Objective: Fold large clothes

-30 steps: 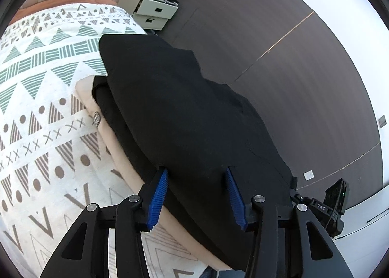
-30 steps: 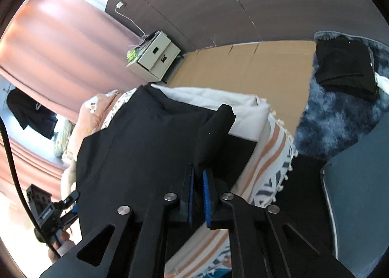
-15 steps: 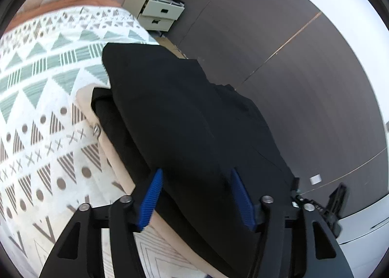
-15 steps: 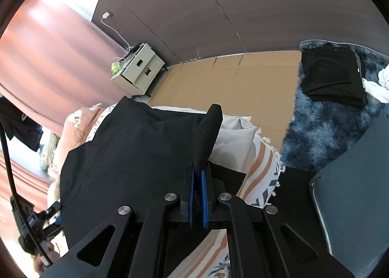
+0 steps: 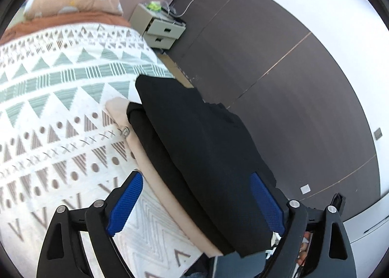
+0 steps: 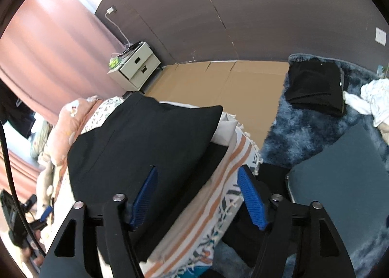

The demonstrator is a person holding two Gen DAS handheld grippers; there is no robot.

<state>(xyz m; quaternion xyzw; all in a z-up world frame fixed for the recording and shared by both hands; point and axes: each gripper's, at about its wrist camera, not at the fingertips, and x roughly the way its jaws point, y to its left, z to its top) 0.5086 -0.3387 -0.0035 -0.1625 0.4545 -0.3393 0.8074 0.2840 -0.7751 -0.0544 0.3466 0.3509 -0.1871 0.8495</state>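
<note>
Right wrist view: black garment (image 6: 145,141) on patterned bedspread (image 6: 218,195), dark wall (image 6: 218,10) behind, both hand-held grippers (image 6: 197,195) (image 5: 197,200) wide apart.

Right tool (image 6: 197,195) gapes above folded black garment (image 6: 145,141).

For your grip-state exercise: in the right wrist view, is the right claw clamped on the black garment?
No. The right claw stands wide open, its blue pads apart, with the black garment lying loose on the bed.

Bright daylight glows through the pink curtain (image 6: 56,42), washing it out. The black garment (image 5: 201,146) shows little detail. Fisheye bending curves the dark wall (image 5: 279,64), black vignette rings both views, and the patterned bedspread (image 5: 56,112) looks slightly motion-blurred.
</note>
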